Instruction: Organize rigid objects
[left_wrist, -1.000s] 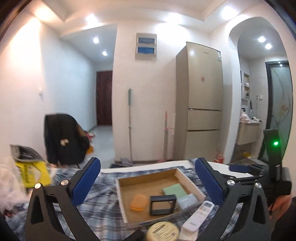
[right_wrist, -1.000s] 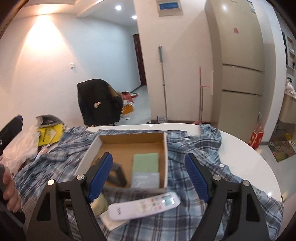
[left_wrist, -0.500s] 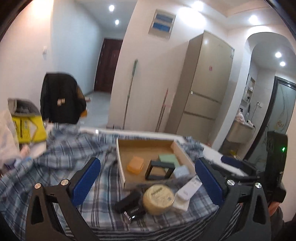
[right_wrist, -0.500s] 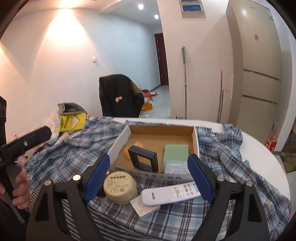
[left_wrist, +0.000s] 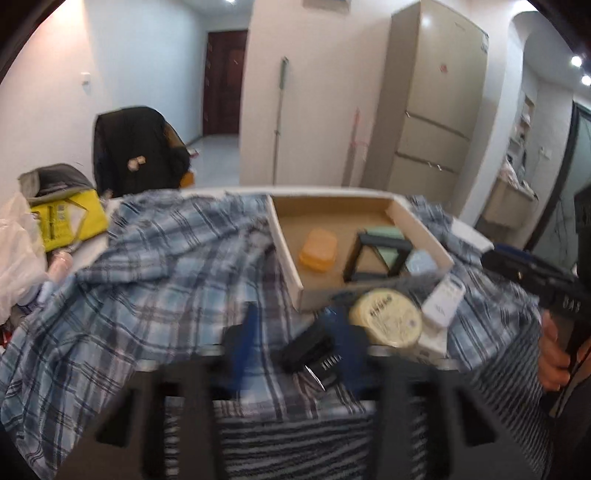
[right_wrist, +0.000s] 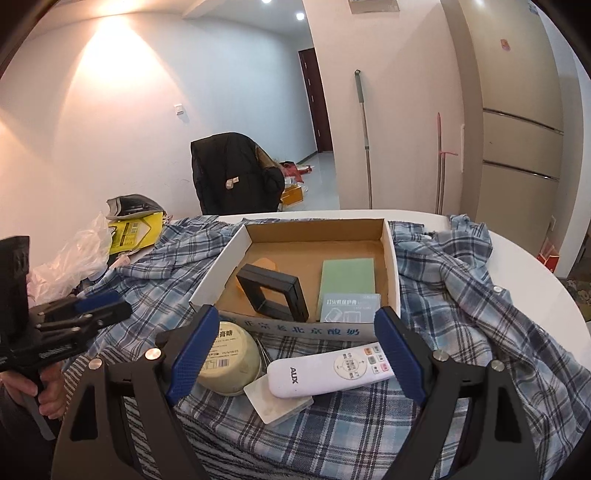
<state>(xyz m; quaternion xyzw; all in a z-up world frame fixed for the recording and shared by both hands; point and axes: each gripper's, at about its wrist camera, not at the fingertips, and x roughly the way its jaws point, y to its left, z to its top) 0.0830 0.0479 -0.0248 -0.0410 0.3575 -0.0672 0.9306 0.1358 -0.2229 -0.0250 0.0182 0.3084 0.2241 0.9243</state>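
A cardboard box (right_wrist: 390, 258) (left_wrist: 286, 254) sits on the plaid-covered table. It holds an orange case (left_wrist: 318, 249), a black frame (right_wrist: 273, 291) (left_wrist: 373, 258), a green pad (right_wrist: 347, 277) and a pale blue packet (right_wrist: 349, 308). In front of the box lie a round cream tin (right_wrist: 231, 363) (left_wrist: 386, 317), a white remote (right_wrist: 328, 369) (left_wrist: 443, 301), a flat white card (right_wrist: 275, 404) and a black clip-like object (left_wrist: 308, 350). My right gripper (right_wrist: 291, 354) is open, hovering over the tin and remote. My left gripper (left_wrist: 295, 343) is blurred, its jaws narrowed around the black object.
A plaid shirt (right_wrist: 450, 280) covers the white round table (right_wrist: 535, 280). A yellow bag (left_wrist: 62, 218) and white plastic bags (right_wrist: 70, 258) lie at the left. A black-draped chair (right_wrist: 232, 173) stands behind the table. A fridge (left_wrist: 432, 110) stands at the right.
Both grippers pulled back and tilted down, so more of the table's front shows. The left gripper's jaws closed in from wide open toward the black object. The right gripper stayed open.
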